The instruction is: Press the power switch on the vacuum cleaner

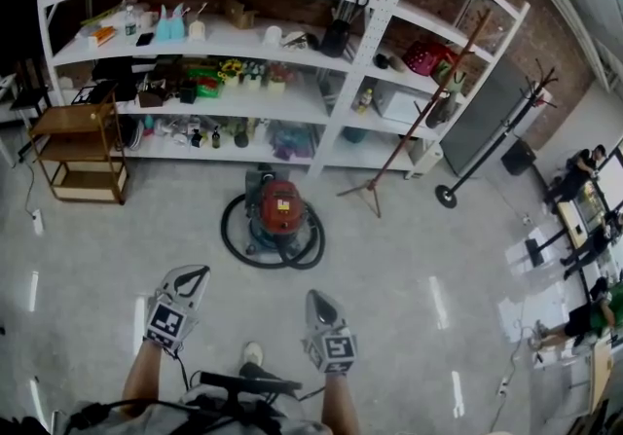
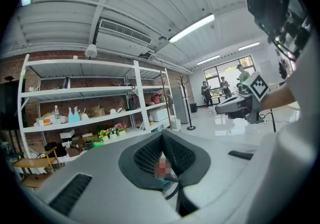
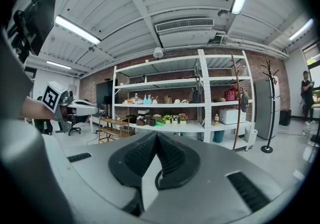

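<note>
Pale glossy floor (image 1: 409, 268) spreads wide and open on every side of the tongs, with ceiling lights reflected in it. Beyond it, straight ahead, a long white shelving unit (image 1: 321, 102) stands against a brick wall, its levels crowded with bottles, boxes and small plants too small to name. A wooden cart (image 1: 83, 146) stands ahead and to the left of the tongs at the end of the shelving. Ahead and to the right are a wooden coat stand (image 1: 419, 122) and a black coat stand (image 1: 496, 146). Far off to the right, people sit at desks that the frame edge cuts off.

The vacuum cleaner (image 1: 279, 209), red on top, sits on the floor in front of the shelving, ahead of both tongs and well apart from them. Its black hose (image 1: 234, 243) is looped around it. Its power switch cannot be made out.

The left tongs (image 1: 200, 272) and right tongs (image 1: 313, 297) are held side by side above the floor, both pointing toward the vacuum cleaner. Each is clenched tip to tip on nothing. Through the left pair's own camera the machine is almost wholly hidden, and only a bit of hose shows below the tips.
</note>
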Motion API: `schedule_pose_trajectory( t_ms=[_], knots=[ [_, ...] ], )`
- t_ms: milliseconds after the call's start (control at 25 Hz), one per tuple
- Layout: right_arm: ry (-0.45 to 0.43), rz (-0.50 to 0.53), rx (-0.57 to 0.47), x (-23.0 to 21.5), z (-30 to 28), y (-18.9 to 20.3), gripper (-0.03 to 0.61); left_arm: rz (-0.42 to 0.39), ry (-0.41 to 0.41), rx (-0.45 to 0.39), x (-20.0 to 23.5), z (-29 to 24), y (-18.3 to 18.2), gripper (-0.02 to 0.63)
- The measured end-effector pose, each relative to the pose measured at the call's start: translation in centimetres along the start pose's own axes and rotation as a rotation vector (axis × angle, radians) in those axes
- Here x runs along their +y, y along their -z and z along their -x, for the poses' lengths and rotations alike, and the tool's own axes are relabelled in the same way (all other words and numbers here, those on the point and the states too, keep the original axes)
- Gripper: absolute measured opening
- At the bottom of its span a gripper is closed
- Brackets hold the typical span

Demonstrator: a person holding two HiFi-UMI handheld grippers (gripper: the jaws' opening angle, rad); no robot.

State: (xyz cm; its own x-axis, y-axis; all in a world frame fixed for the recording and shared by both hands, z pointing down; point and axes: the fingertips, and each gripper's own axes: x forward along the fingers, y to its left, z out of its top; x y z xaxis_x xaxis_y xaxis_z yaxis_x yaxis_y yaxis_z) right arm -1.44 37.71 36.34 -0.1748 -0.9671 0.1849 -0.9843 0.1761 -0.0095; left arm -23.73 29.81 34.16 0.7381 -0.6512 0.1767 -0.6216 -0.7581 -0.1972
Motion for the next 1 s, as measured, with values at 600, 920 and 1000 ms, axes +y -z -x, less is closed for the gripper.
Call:
schedule_pose_trajectory(
  t_ms=[600,920,1000],
  knots=[
    [-0.053,-0.013,0.013,-8.5,-6.9,-1.3,0.009,0.014,-0.063,0.023,1.2,-9.3,-1.5,0.006],
    [-0.073,-0.004,0.023,-10.0,-9.5,-0.6,0.009,-0.003,-0.079,0.050,2.4,-11.2,-0.6,0.006],
    [-0.082,-0.008,0.025,-10.1,-10.2,-0.6,0.009,0.017,-0.086,0.043,2.8,-11.9,-0.8,0.006]
  ],
)
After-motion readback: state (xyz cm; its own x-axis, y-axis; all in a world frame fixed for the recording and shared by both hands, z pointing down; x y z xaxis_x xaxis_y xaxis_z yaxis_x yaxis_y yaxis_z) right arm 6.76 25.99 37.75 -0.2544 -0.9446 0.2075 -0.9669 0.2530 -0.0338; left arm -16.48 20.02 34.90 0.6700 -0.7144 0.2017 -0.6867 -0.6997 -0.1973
